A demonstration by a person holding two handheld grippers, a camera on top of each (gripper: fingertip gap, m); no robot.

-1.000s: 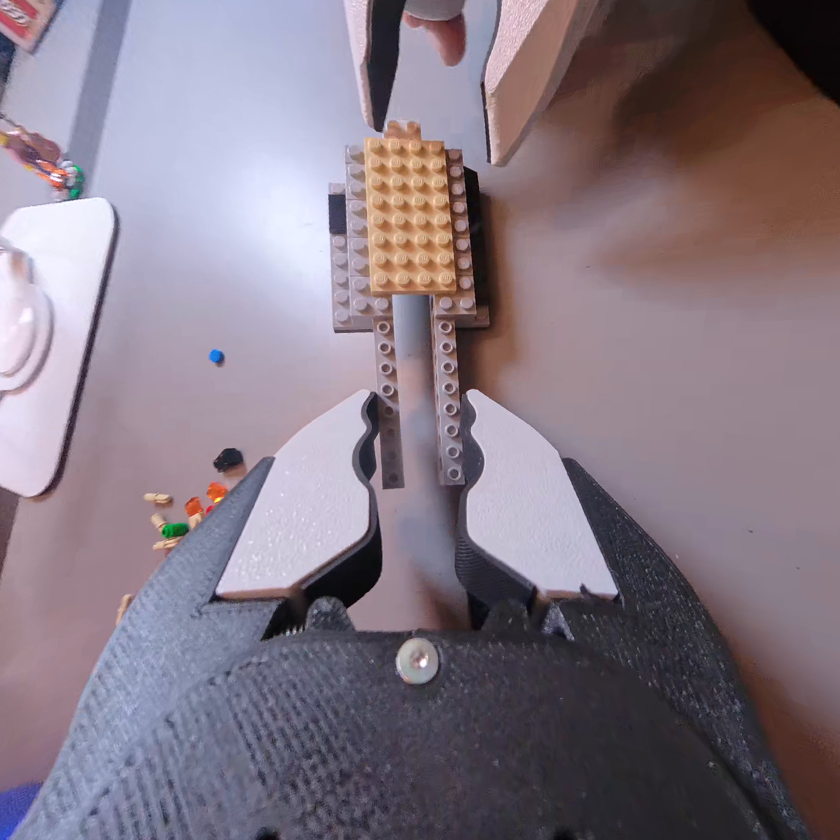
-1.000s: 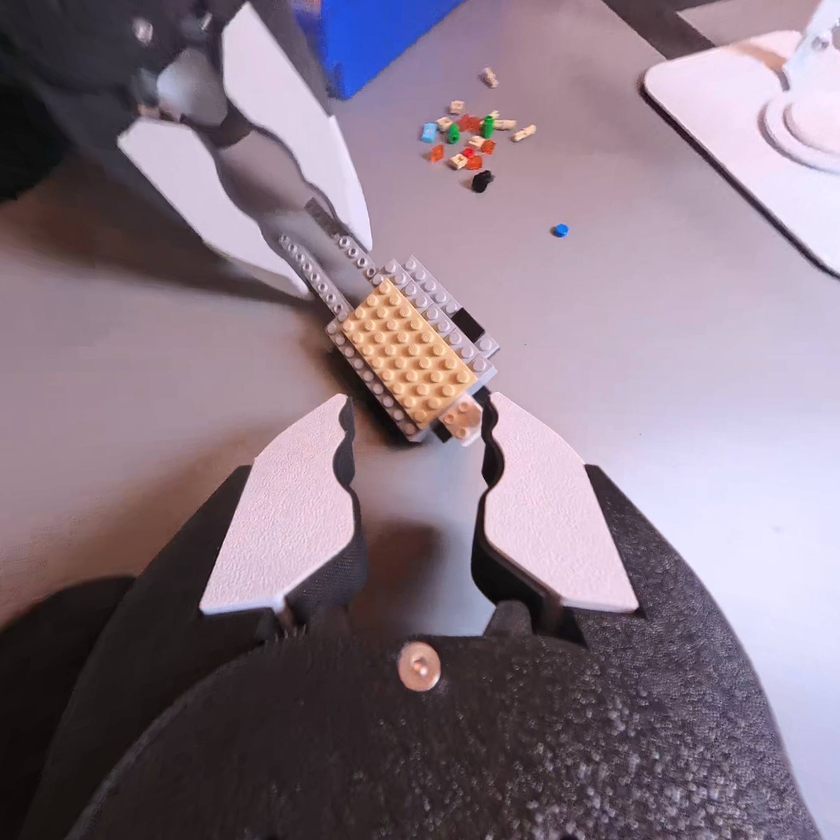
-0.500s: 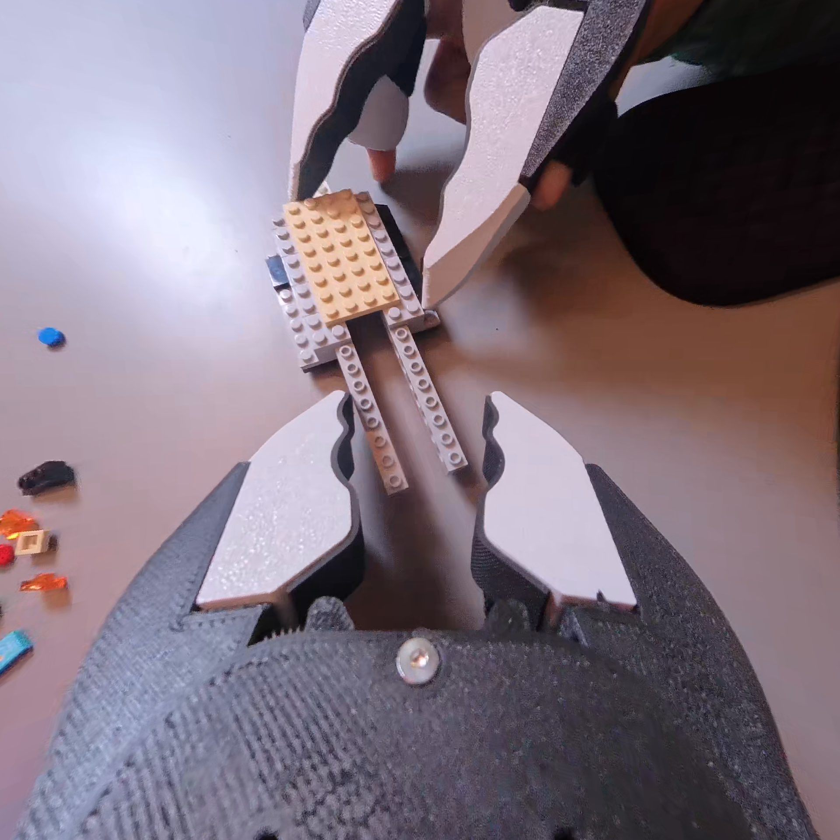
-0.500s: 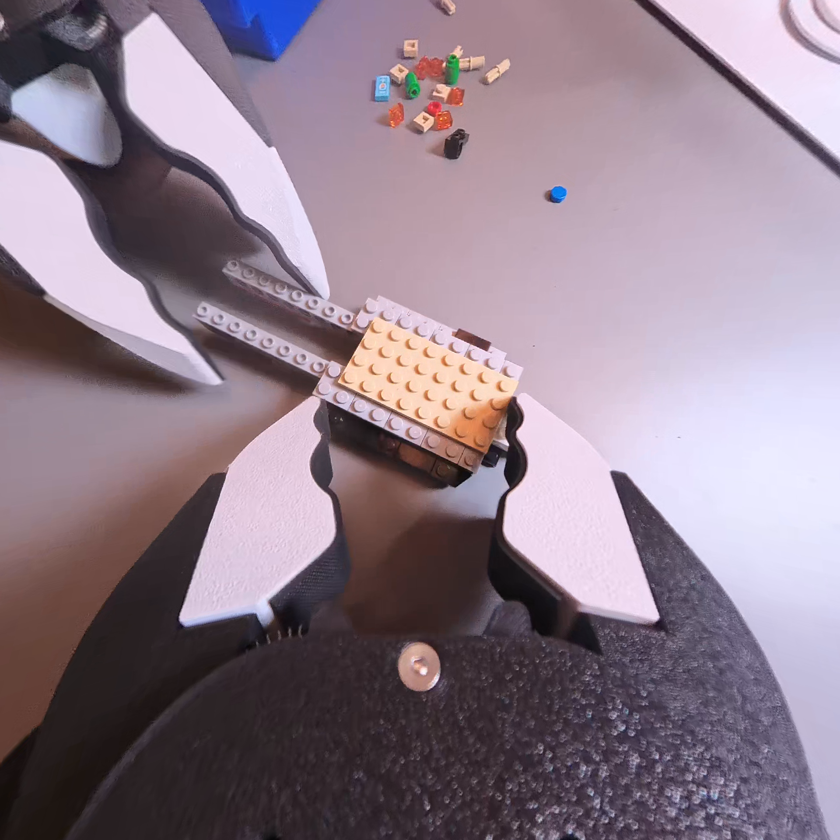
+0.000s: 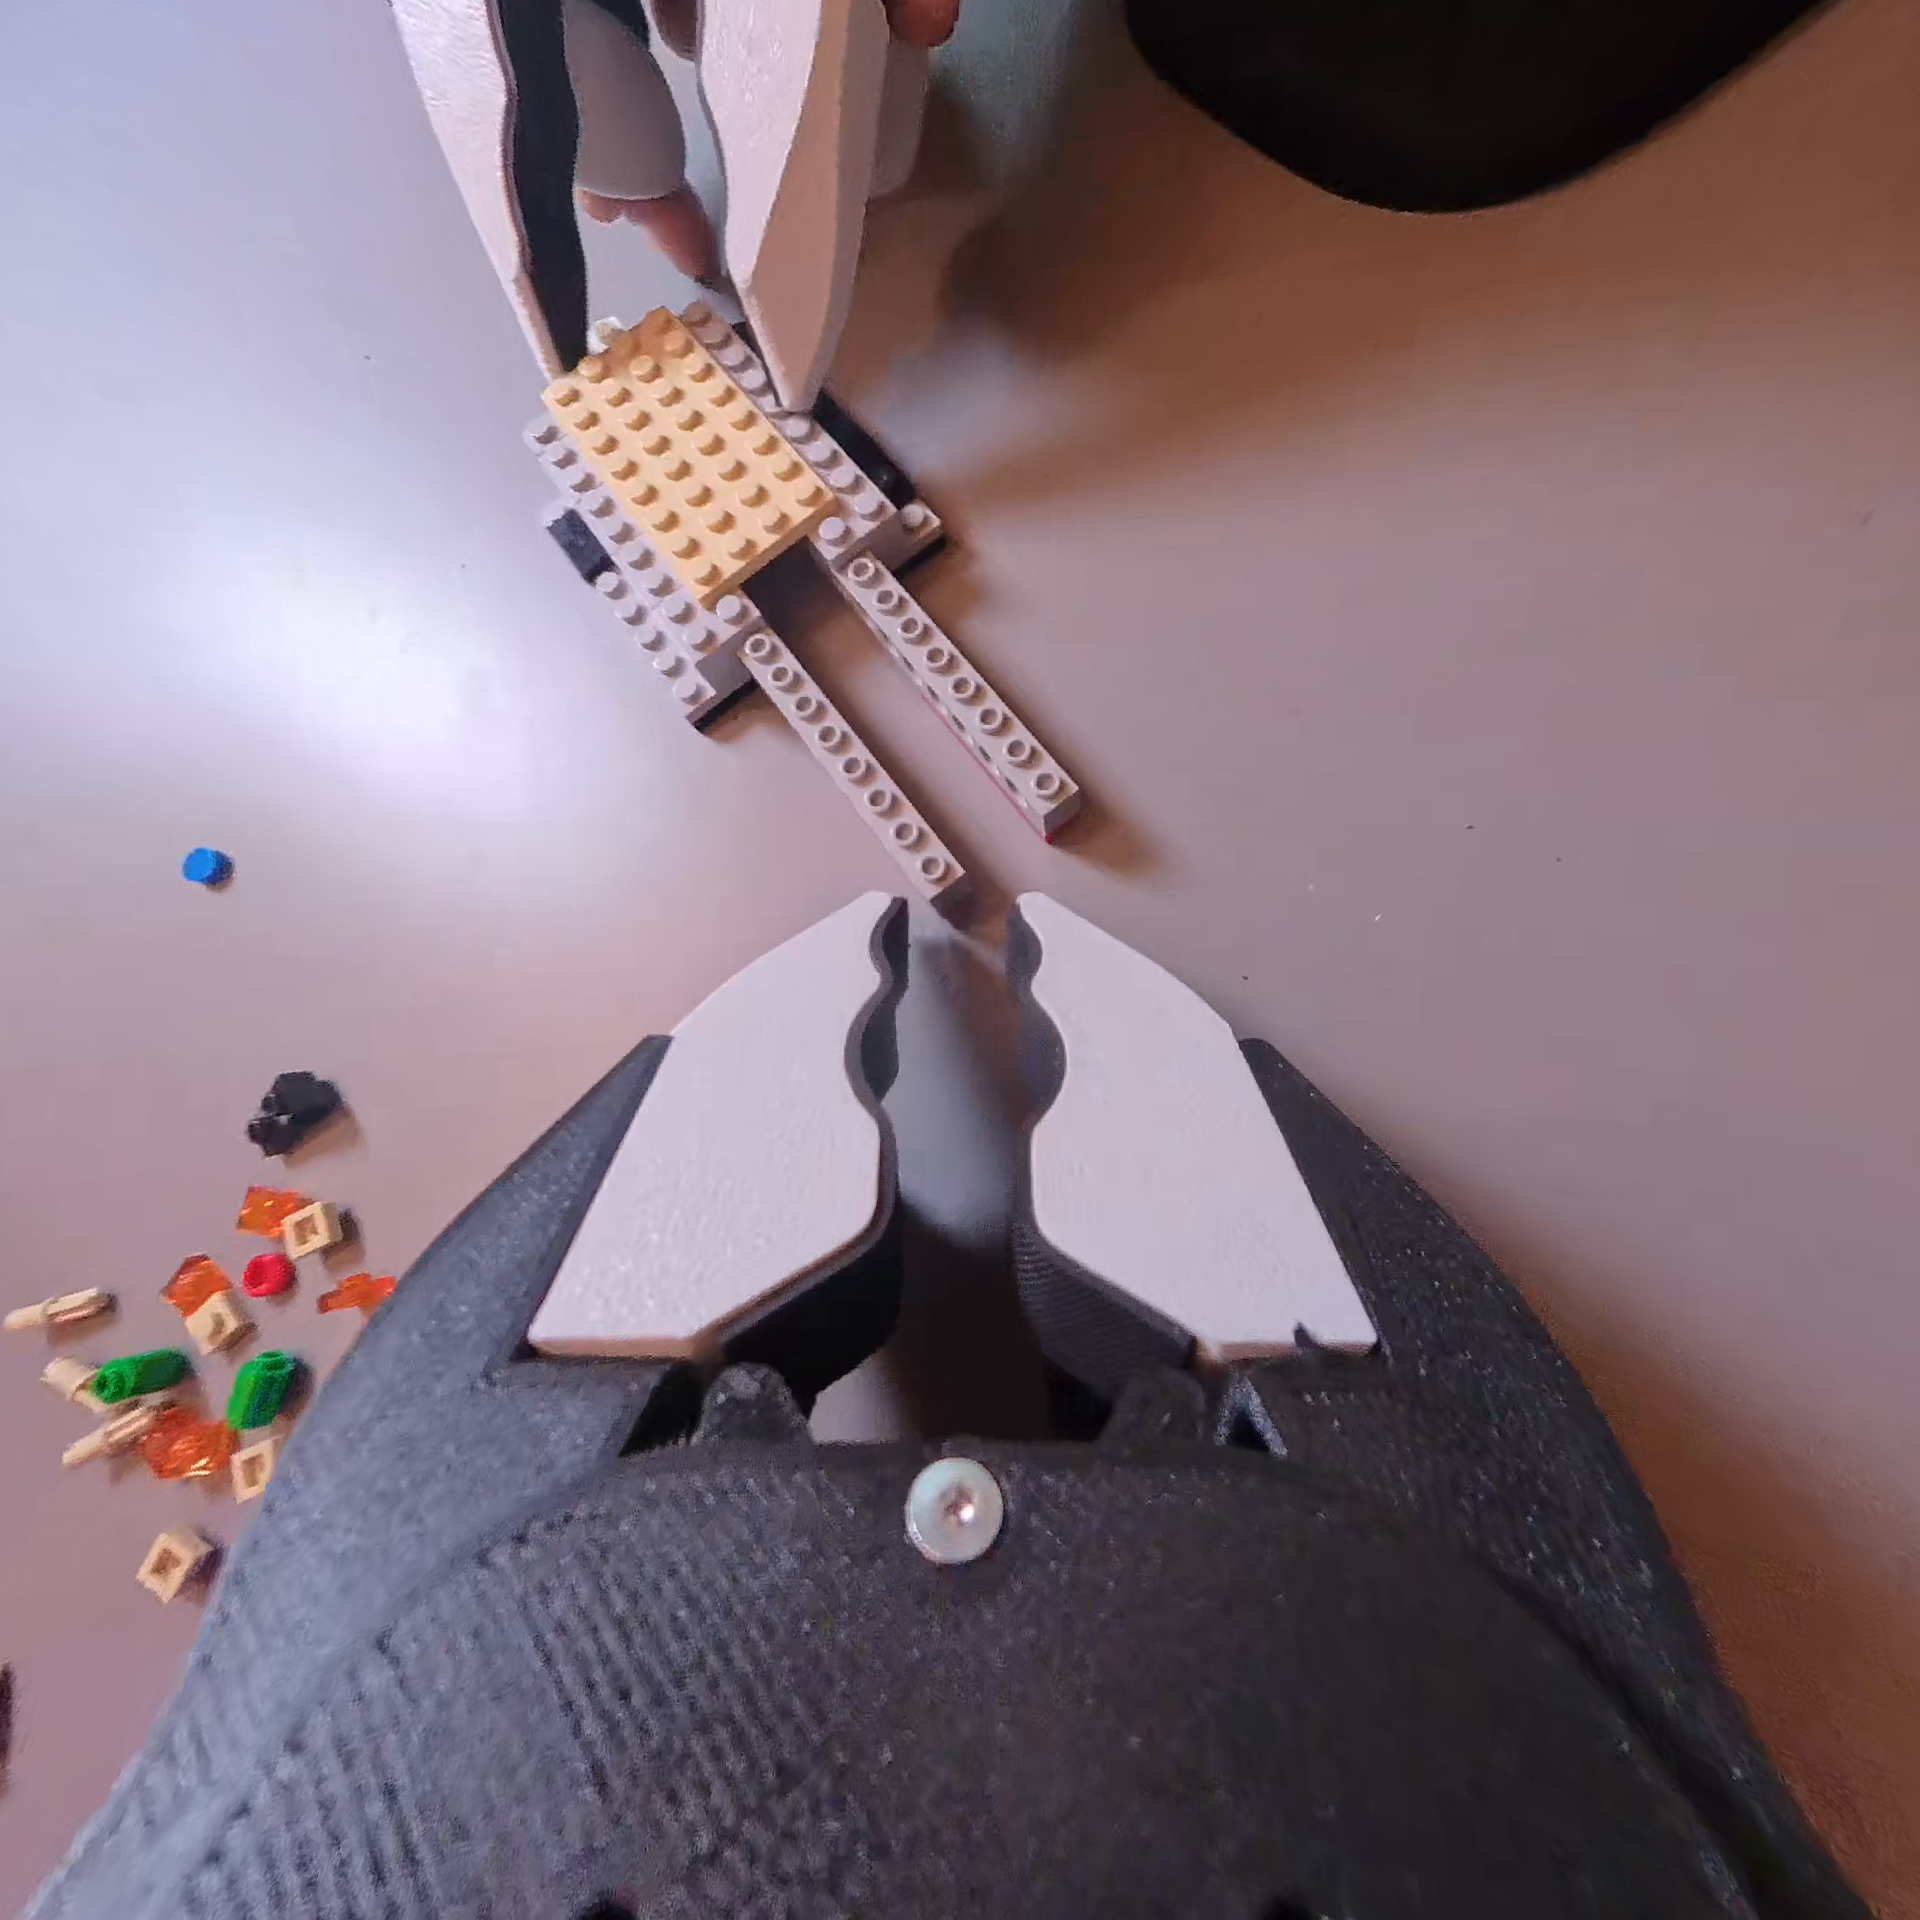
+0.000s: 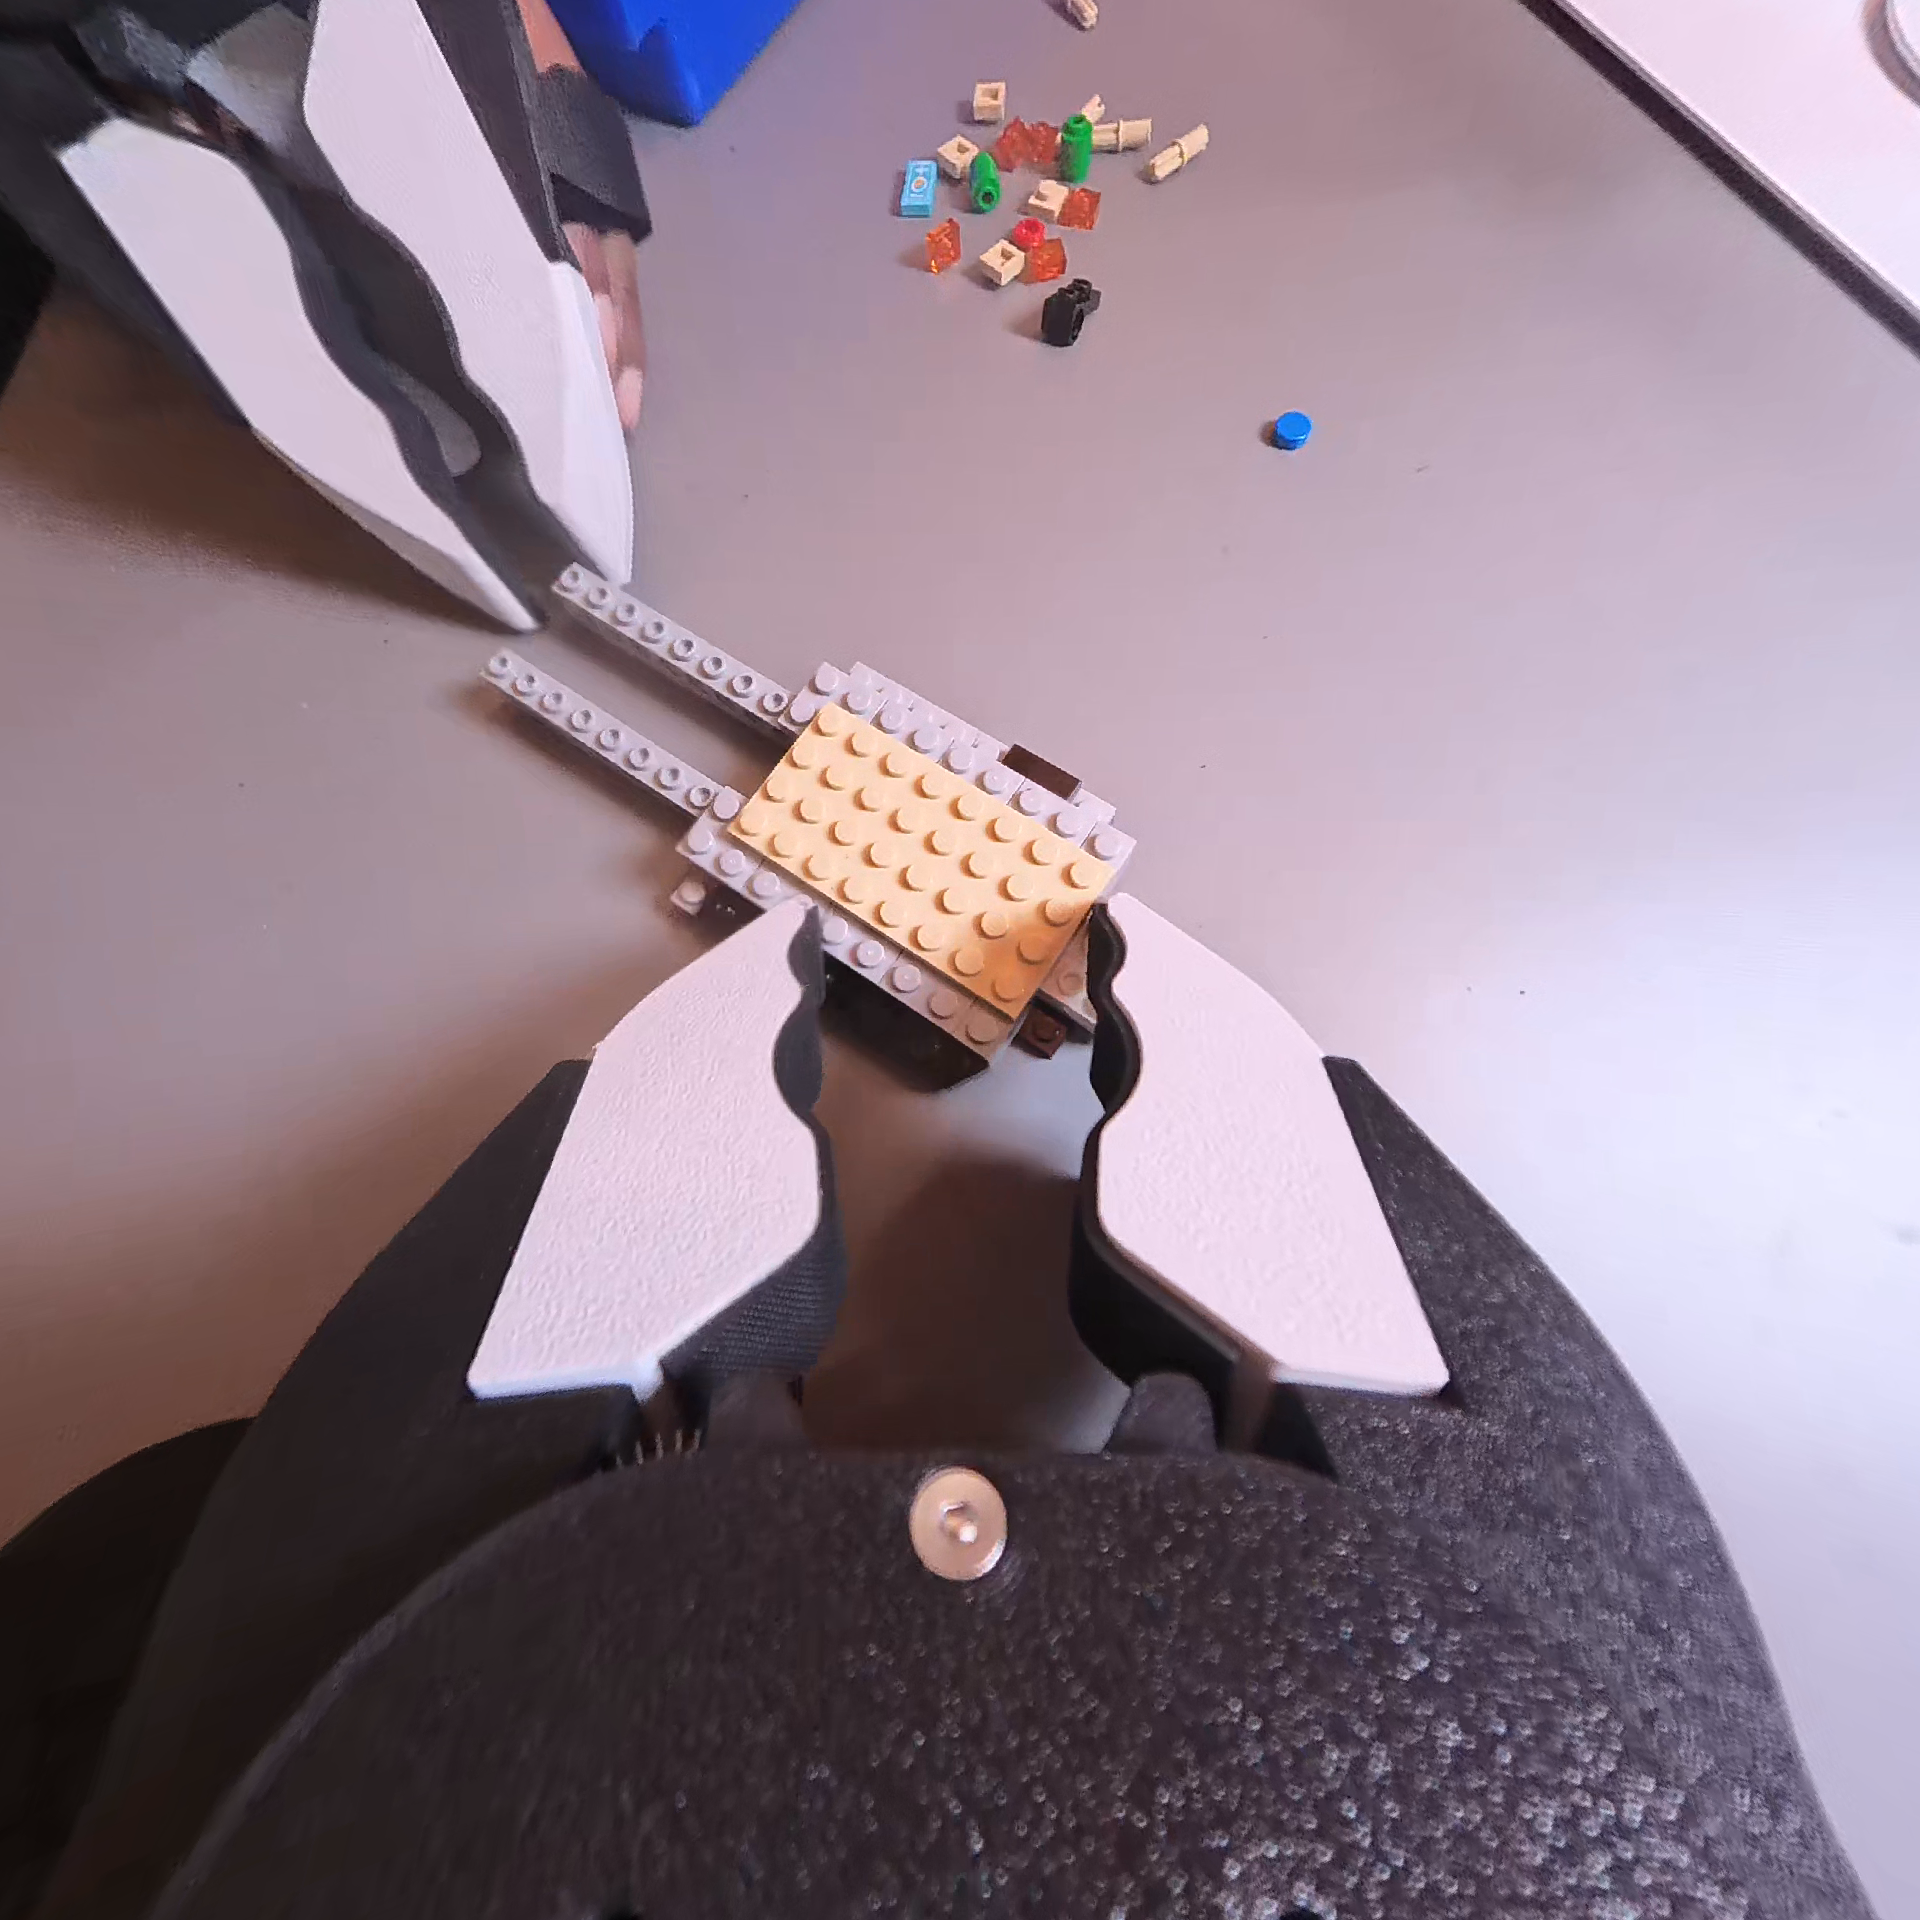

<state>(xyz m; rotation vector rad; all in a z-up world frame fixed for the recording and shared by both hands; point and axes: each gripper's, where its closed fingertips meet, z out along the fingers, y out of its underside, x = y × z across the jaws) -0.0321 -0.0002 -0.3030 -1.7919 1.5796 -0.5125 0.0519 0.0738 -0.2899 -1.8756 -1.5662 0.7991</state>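
A brick model (image 5: 686, 457) lies on the grey table (image 5: 1455, 727): a tan studded plate on grey plates, with two long grey beams (image 5: 852, 764) sticking out towards my left gripper. My left gripper (image 5: 958, 902) is open by a narrow gap and empty, and its tips stand just at the end of the nearer beam without pressing it. In the right wrist view it (image 6: 577, 592) sits at the beam ends (image 6: 665, 649). My right gripper (image 6: 953, 914) is shut on the model's (image 6: 914, 862) other end, with both pads against its sides. It also shows in the left wrist view (image 5: 675, 374).
A heap of small loose pieces (image 5: 208, 1340) lies left of my left gripper and shows far off in the right wrist view (image 6: 1023, 197). A blue round stud (image 6: 1290, 429) and a black piece (image 5: 294, 1110) lie apart. A blue box (image 6: 686, 52) and a white board (image 6: 1766, 135) stand beyond. The black piece (image 5: 294, 1110) is about 12 cm from my left fingertips. My right wrist view (image 6: 1057, 310) looks at it from another angle.
My right gripper closed from wide open onto the model's end, and the model turned on the table. My left gripper drew back from around the beams and narrowed at their tips.
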